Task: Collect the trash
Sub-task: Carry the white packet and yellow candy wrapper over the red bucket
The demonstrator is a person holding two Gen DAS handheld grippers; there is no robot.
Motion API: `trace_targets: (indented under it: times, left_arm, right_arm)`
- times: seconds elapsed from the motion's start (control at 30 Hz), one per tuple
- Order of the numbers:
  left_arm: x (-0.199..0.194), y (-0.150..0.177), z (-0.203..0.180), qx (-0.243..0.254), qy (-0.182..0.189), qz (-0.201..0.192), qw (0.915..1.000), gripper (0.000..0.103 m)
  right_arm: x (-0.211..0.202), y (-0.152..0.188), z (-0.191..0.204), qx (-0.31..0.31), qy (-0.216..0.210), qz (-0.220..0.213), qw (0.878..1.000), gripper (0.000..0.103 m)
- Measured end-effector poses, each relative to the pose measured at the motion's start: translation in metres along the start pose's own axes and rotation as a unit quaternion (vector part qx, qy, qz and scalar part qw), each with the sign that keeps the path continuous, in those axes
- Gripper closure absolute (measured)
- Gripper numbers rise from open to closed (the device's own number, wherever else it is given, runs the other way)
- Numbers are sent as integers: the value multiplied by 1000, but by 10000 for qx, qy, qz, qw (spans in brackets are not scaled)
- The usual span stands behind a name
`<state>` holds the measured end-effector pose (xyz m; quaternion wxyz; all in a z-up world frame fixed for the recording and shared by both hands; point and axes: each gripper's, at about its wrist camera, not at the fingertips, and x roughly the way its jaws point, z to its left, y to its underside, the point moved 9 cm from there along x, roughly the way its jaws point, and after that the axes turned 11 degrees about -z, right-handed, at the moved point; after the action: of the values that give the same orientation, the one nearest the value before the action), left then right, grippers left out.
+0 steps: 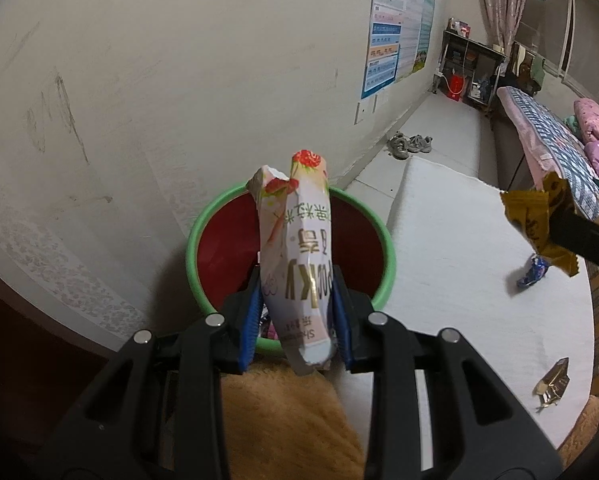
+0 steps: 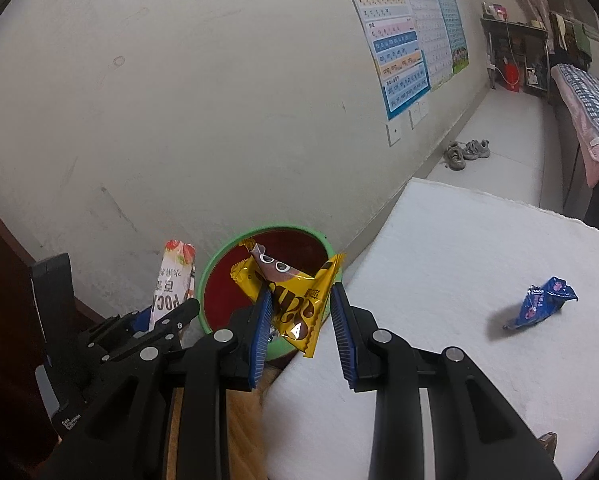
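1. Now the left gripper [image 1: 295,304] clamps a pink snack packet [image 1: 295,252] upright, right above the green-rimmed bin [image 1: 383,236] by the wall.
2. The right gripper [image 2: 301,312] has its fingers spread; the yellow wrapper [image 2: 295,300] rests against one blue pad over the bin [image 2: 215,258].
3. A blue wrapper [image 2: 539,302] lies on the white mat [image 2: 459,260], well apart from the bin.
4. A gold wrapper [image 1: 553,382] sits nearer the mat's edge.

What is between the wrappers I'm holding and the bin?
Nothing visible. The Pocky wrapper in the left hand-held gripper and the yellow wrapper at the right hand-held gripper hang before the open green-rimmed bin.
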<state>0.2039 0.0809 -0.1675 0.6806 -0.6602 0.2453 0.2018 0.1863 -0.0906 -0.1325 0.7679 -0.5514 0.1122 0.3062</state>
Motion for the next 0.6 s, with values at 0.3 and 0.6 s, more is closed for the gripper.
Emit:
trace_targets:
  times: [0.3, 0.6]
  left_arm:
    - [14, -7, 15, 10, -82, -43, 10000, 73]
    - [32, -2, 26, -21, -81, 64, 9999, 72]
  right_arm:
    - [19, 3, 10, -115, -11, 172, 9998, 73]
    - [37, 7, 24, -246, -85, 322, 9991, 73]
